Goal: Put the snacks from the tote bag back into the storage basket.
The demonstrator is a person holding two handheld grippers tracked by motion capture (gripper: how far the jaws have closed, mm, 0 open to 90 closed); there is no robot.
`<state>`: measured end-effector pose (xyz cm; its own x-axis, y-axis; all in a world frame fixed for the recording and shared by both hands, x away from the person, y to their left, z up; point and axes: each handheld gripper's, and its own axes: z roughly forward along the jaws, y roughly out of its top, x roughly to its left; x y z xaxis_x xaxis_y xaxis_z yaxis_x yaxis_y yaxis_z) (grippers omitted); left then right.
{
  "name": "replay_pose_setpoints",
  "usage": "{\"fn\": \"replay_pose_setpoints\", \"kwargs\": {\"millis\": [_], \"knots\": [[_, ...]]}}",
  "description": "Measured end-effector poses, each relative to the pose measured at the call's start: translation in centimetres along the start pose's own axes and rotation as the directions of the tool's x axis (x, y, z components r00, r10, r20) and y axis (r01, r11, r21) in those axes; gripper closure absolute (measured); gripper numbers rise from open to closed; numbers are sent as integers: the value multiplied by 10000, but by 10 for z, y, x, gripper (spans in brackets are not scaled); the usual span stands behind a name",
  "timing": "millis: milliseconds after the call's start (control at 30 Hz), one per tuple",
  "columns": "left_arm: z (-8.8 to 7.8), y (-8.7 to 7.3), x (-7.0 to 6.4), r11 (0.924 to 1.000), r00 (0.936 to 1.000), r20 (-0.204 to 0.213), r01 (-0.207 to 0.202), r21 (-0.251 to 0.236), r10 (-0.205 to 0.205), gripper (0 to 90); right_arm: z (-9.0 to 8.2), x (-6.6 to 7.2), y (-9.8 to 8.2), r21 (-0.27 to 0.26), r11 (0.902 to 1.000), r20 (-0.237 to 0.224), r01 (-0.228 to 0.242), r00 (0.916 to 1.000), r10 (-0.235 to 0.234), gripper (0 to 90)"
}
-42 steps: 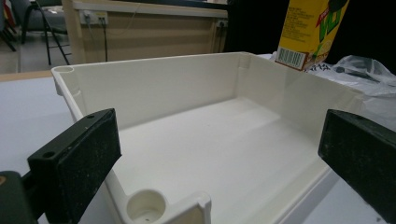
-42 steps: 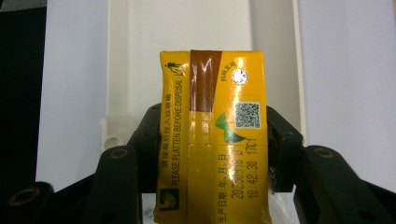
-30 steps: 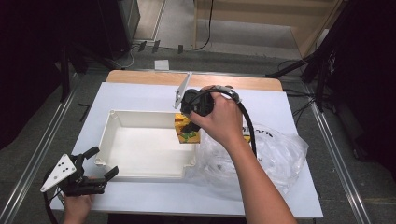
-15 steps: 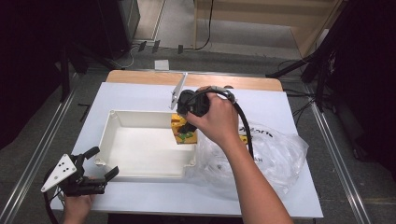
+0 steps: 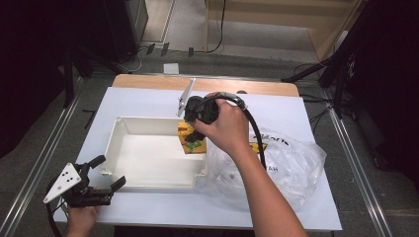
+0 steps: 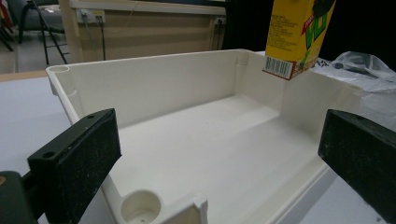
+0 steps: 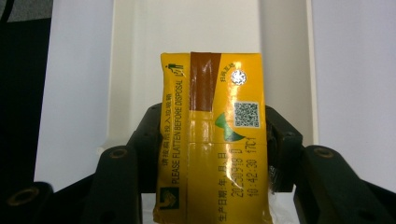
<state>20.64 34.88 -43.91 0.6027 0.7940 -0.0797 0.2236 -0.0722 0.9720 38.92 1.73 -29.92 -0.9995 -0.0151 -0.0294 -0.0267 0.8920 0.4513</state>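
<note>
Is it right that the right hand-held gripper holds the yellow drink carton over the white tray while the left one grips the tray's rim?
Not quite: the left hand-held gripper is open, off the white tray, per the high view. The right hand-held gripper does hold the yellow drink carton.

The drink carton [image 7: 212, 140] looks like glossy printed card, with a shiny foil dot on top. The tray [image 5: 143, 158] is smooth, matt cream plastic. The bag [image 5: 291, 168] is thin, crinkled clear plastic. The table edge [image 5: 148, 81] shows bare wood, and the gripper pads [image 6: 77, 163] look matt and finely grained.

Tray [image 5: 148, 163] mid-table, carton [image 5: 190, 138] above its right wall, bag [image 5: 286, 163] right of tray
</note>
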Motion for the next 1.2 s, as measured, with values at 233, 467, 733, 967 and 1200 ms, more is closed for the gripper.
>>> {"fn": "replay_pose_setpoints", "kwargs": {"millis": [233,467,733,967,1200], "knots": [[0,0,0,10000,10000,-6,-36,36,36,0,2,1,1,34,10000,-1,-10,10000,10,519],[0,0,0,10000,10000,-21,-20,26,20,0,5,0,1,30,10000,-126,-25,9999,25,518],[0,0,0,10000,10000,-11,-21,20,21,0,11,-1,0,12,10000,-174,2,9998,-2,519],[0,0,0,10000,10000,-8,-35,43,35,0,17,-1,-3,30,10000,-296,15,9996,-14,519],[0,0,0,10000,10000,-12,-66,27,66,0,23,-3,-5,66,10000,-349,15,9994,-13,519]]}}
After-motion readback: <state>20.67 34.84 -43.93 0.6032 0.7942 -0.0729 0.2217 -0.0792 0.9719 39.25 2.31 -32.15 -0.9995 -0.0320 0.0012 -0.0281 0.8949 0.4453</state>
